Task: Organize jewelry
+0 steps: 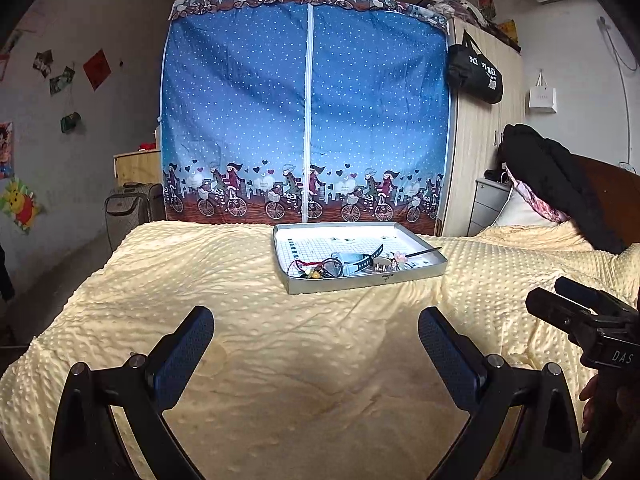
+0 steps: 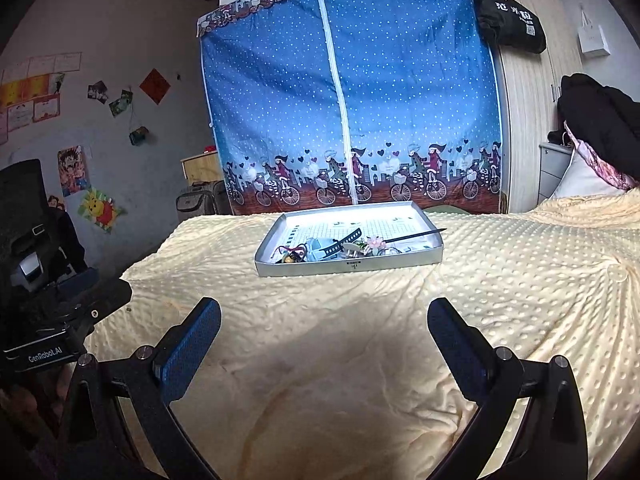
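Left wrist view: jewelry (image 1: 344, 265) in tray (image 1: 416, 273) tangled, pieces indistinguishable.

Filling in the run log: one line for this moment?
left gripper open, empty | right gripper open, empty | both above blanket | jewelry piled in tray, untouched

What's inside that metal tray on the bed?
The tray holds a tangled jewelry pile: a blue watch, a pink flower piece. Pieces underneath are hidden.

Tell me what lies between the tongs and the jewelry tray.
Nothing visible: only bare yellow bedspread lies between the open left tongs, the open right tongs and the tray; its low rim faces them.
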`<state>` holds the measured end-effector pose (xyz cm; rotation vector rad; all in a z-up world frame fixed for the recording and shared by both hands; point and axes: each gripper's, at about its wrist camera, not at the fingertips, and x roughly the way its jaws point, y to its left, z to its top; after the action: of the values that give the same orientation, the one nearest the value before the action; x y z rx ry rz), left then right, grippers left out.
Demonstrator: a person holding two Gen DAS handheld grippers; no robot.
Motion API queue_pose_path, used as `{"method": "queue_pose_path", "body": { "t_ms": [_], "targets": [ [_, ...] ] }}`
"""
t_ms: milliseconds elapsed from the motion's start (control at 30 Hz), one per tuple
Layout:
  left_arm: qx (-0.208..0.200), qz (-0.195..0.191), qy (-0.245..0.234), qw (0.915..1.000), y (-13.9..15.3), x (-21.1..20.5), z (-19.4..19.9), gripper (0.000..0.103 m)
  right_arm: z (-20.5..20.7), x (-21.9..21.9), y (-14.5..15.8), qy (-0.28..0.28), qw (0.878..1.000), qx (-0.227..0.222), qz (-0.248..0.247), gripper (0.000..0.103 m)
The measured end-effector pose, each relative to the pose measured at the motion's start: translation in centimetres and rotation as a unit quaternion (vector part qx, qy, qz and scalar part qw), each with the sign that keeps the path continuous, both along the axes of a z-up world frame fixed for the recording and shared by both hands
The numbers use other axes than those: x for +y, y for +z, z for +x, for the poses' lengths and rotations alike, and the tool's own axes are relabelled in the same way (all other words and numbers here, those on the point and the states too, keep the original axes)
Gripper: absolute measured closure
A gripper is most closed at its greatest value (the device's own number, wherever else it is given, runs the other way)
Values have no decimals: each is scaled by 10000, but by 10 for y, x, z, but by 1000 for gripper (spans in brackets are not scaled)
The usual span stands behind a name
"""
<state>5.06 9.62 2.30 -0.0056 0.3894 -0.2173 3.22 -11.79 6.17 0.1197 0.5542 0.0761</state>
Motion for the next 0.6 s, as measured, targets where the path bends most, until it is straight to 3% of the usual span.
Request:
{"method": "queue_pose_path", "body": {
  "t_ms": [600],
  "targets": [
    [18, 43, 16, 10000, -3, -1, 2, 0, 2, 2, -5, -16, 10000, 36, 25, 2]
  ]
}}
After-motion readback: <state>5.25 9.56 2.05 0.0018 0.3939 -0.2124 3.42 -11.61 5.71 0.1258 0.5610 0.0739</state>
